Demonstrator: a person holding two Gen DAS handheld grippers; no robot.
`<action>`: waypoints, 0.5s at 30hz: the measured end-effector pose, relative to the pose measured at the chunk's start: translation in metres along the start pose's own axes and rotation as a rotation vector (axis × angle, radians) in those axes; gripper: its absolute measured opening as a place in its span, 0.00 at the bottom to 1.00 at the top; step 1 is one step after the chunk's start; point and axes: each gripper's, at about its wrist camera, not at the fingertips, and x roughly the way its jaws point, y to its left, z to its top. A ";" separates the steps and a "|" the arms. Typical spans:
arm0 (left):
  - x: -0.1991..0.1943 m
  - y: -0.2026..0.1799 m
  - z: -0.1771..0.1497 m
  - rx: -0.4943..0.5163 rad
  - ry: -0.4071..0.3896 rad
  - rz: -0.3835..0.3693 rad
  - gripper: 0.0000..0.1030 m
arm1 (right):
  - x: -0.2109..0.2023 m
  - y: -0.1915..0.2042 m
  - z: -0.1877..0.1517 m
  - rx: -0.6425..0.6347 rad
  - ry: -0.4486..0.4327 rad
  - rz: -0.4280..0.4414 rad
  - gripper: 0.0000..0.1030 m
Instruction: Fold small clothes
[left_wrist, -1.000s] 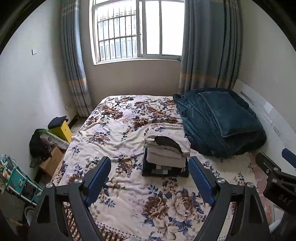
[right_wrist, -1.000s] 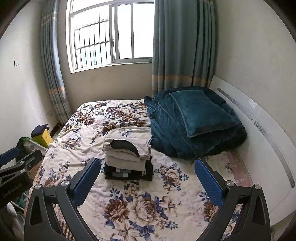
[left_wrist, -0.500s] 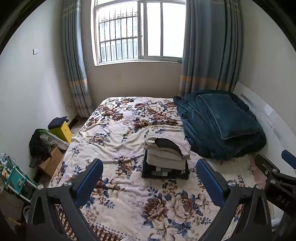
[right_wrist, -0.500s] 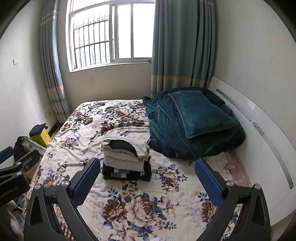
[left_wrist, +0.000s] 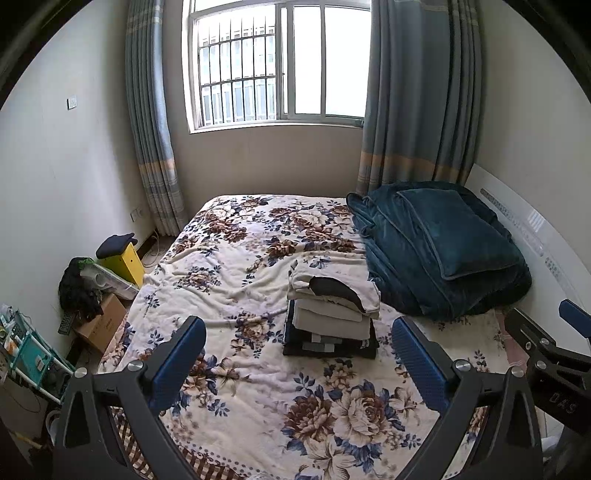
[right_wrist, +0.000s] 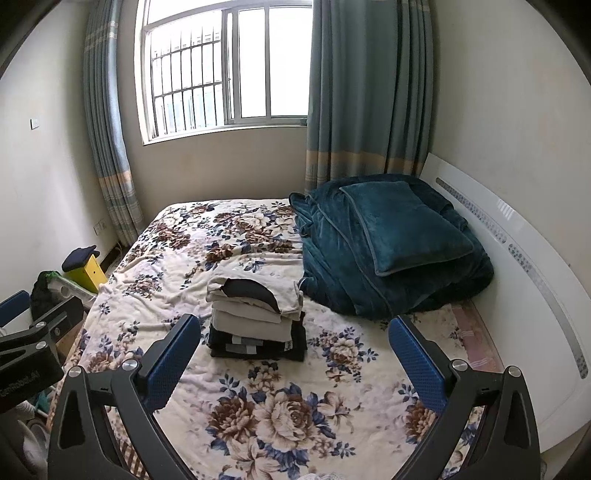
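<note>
A stack of folded small clothes (left_wrist: 330, 315) (right_wrist: 256, 319), cream and beige pieces on top of dark ones, rests in the middle of the floral bed cover (left_wrist: 236, 273) (right_wrist: 280, 402). My left gripper (left_wrist: 299, 360) hangs open above the near part of the bed, blue pads spread wide with nothing between them, short of the stack. My right gripper (right_wrist: 295, 358) is likewise open and holds nothing, hovering on the near side of the stack. Each gripper shows at the edge of the other's view.
A teal blanket with a pillow (left_wrist: 439, 243) (right_wrist: 391, 243) is heaped at the right by the white headboard (right_wrist: 517, 258). On the floor left of the bed are a yellow box (left_wrist: 123, 260), a cardboard box (left_wrist: 101, 325) and a teal rack (left_wrist: 29, 360).
The left gripper's jaws have spread wider apart since the earliest frame. The right gripper and the clothes stack look unchanged.
</note>
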 end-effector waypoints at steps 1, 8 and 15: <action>0.000 0.000 0.000 0.000 0.001 -0.003 1.00 | 0.000 0.000 0.000 -0.003 -0.001 0.001 1.00; -0.001 -0.001 0.000 -0.001 -0.002 -0.001 1.00 | 0.000 -0.001 0.001 -0.003 0.002 0.004 1.00; -0.003 -0.004 0.002 -0.001 -0.001 0.001 1.00 | -0.001 -0.002 0.004 -0.005 -0.004 0.006 1.00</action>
